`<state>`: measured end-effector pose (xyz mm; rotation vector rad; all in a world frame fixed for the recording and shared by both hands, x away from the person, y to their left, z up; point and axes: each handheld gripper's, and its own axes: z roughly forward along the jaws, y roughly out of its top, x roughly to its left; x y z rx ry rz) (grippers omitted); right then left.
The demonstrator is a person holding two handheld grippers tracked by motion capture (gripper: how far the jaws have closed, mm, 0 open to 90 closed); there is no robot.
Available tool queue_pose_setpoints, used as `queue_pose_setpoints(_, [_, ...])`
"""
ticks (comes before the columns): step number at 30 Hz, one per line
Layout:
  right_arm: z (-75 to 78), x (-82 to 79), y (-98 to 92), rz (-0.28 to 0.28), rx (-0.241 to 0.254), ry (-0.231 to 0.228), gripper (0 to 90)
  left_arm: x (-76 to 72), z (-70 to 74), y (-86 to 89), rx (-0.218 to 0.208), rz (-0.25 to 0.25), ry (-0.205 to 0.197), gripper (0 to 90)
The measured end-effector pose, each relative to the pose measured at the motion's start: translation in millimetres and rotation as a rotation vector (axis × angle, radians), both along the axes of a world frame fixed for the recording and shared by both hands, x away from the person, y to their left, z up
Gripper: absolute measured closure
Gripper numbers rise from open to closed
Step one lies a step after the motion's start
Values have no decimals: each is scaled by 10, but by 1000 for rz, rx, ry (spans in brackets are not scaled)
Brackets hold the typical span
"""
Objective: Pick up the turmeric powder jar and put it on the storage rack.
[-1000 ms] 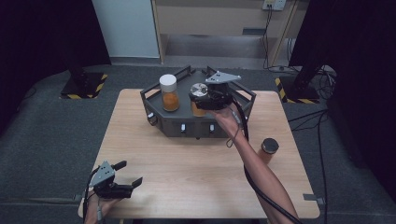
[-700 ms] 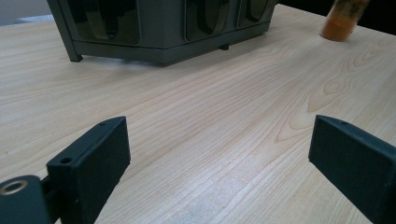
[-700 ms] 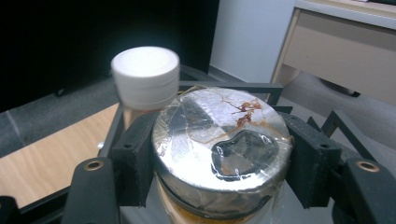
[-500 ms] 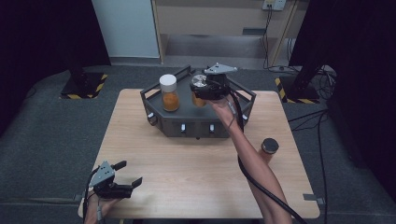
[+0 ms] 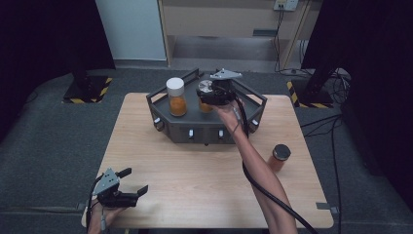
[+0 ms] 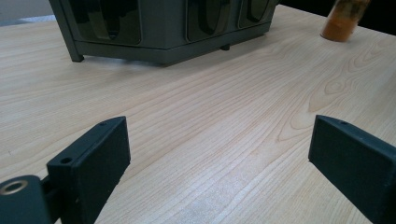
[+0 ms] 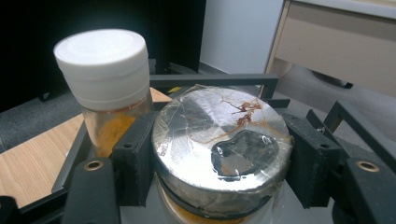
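My right tongs [image 5: 210, 92] grip the foil-topped jar [image 7: 219, 140] over the dark rack [image 5: 185, 127], right of the white-capped jar [image 5: 176, 96]. I keep it upright and lower it clear of the rails. My left tongs [image 5: 132, 181] rest open above the surface [image 5: 195, 175].

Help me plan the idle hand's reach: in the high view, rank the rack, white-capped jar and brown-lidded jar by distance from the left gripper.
From the left gripper:
1. Rack, up and right.
2. White-capped jar, on the rack.
3. Brown-lidded jar, far right.
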<state>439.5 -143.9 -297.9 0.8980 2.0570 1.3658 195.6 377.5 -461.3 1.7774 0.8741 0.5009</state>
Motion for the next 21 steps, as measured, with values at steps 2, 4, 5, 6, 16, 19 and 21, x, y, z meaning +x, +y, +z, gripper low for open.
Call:
queue_pose_setpoints(2, [-22,8,13,-2,-6,0,345,0,0,1,0,-1,0,47])
queue_pose_setpoints(4, [-44,26,10,0,-1,7,345,1,0,1,1,-1,0,47])
queue_pose_setpoints(5, [-52,25,19,-3,-1,9,345,2,-2,3,0,-1,0,47])
queue_pose_setpoints(6, [-62,28,26,-3,-4,8,345,1,-1,3,1,0,0,47])
queue_pose_setpoints(16, [-138,78,44,-10,3,27,344,-3,-2,9,0,1,0,48])
queue_pose_setpoints(19, [-152,94,33,-18,9,35,345,-2,-2,10,0,1,0,48])
queue_pose_setpoints(21, [-163,104,21,-23,11,38,344,-3,-1,9,1,0,0,48])
